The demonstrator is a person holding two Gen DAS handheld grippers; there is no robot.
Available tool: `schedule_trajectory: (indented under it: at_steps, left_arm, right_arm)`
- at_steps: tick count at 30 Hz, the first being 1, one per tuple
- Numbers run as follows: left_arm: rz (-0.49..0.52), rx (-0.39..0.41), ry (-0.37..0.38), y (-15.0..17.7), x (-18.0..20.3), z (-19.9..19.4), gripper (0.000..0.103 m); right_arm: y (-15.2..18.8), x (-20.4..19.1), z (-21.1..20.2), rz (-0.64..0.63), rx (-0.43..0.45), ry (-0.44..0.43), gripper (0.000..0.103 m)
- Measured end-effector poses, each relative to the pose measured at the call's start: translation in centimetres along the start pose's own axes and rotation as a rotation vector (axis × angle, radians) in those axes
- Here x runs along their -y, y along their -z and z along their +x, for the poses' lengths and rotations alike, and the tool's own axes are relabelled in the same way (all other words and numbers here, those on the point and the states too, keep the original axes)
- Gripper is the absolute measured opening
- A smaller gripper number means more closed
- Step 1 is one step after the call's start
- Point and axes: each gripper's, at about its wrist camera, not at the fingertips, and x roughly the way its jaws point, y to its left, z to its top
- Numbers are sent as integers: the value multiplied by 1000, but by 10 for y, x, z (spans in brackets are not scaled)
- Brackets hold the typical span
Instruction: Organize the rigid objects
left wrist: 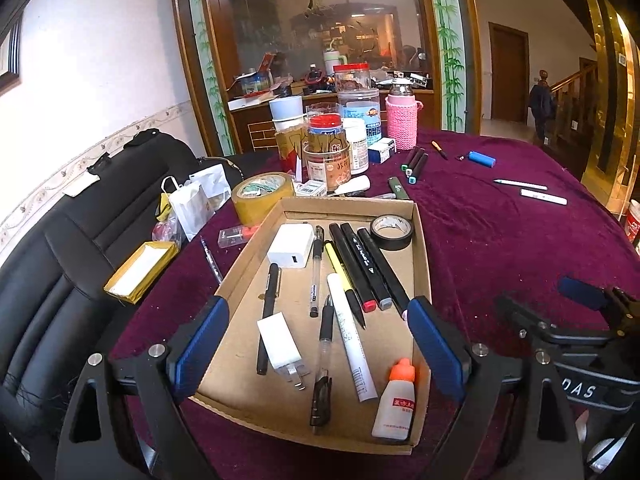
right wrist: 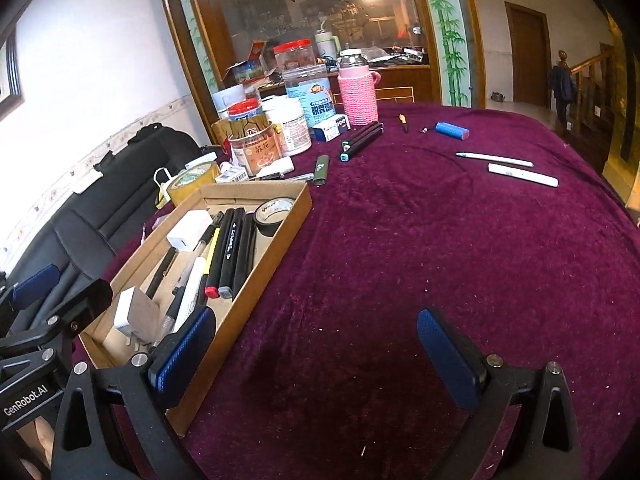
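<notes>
A shallow cardboard tray (left wrist: 421, 240) sits on the purple tablecloth (right wrist: 420, 240) and also shows in the right wrist view (right wrist: 244, 312). It holds black markers (left wrist: 362, 264), pens, two white chargers (left wrist: 291, 246), a roll of black tape (left wrist: 391, 232) and a small glue bottle (left wrist: 394, 404). My left gripper (left wrist: 318, 348) is open and empty, its fingers straddling the tray's near end. My right gripper (right wrist: 316, 356) is open and empty over bare cloth right of the tray. Loose on the cloth lie black markers (right wrist: 360, 140), a blue cylinder (right wrist: 452, 130) and white pens (right wrist: 520, 174).
Jars, a pink-sleeved bottle (right wrist: 358, 94) and a roll of tan tape (left wrist: 262, 198) crowd the table's far left. A black sofa (left wrist: 80, 240) with bags stands to the left. The right gripper's body (left wrist: 580, 332) shows in the left wrist view.
</notes>
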Motion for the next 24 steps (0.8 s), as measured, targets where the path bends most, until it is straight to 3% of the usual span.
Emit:
schedule_trajectory:
  at_steps: [2, 3, 5, 6, 7, 8, 9, 10, 12, 19, 24]
  left_arm:
    - [-8, 19, -1, 0, -1, -3, 90]
    - [-24, 67, -19, 0, -4, -11, 90]
    - [-50, 178, -65, -1, -9, -31, 90]
    - [-72, 285, -91, -1, -13, -52, 91]
    - [-85, 340, -91, 0, -16, -63, 101]
    - [-107, 417, -58, 0, -20, -79, 103]
    - [-154, 494, 31, 2, -28, -95, 103]
    - [-184, 506, 74, 1, -34, -99, 103]
    - [-252, 438, 137, -4, -44, -94, 103]
    - [-327, 178, 209, 2, -60, -47, 103]
    - [-363, 15, 16, 18, -69, -20, 103]
  right_arm:
    - [1, -4, -1, -16, 7, 8, 102]
    - [1, -6, -1, -24, 13, 12, 102]
    - [1, -10, -6, -38, 41, 18, 102]
    - [1, -12, -11, -46, 68, 22, 102]
    - [0, -14, -16, -53, 92, 26, 102]
    - [-1, -18, -23, -64, 131, 29, 102]
    - [-1, -21, -26, -73, 151, 27, 102]
    - [-3, -24, -30, -86, 170, 26, 102]
    - [-5, -33, -33, -115, 187, 28, 102]
    - [-3, -46, -26, -169, 162, 44, 102]
    - [2, -52, -24, -190, 151, 49, 102]
